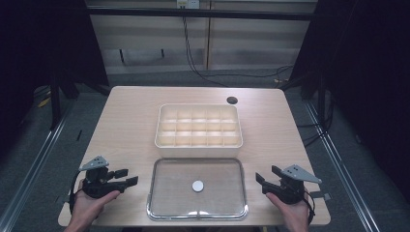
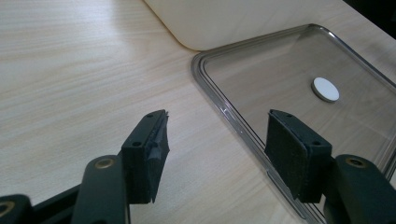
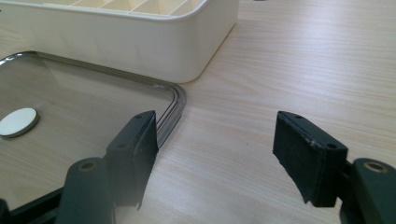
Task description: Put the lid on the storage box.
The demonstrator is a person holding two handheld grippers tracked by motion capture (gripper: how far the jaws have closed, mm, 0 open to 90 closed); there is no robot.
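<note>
The clear lid [image 1: 197, 189] lay flat at the desk's [image 1: 130, 111] near edge, just in front of the cream divided box [image 1: 198, 125]. It looked rigid, light and slick, with a white disc [image 1: 197, 185] at its centre. The raised rim at each short side seemed the best hold. Left gripper [image 1: 126, 177] and right gripper [image 1: 264, 180] flanked it, jaws spread and empty.

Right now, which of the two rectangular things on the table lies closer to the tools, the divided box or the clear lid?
The clear lid, lying flat between the left tool and right tool; the cream divided box sits farther back.
</note>
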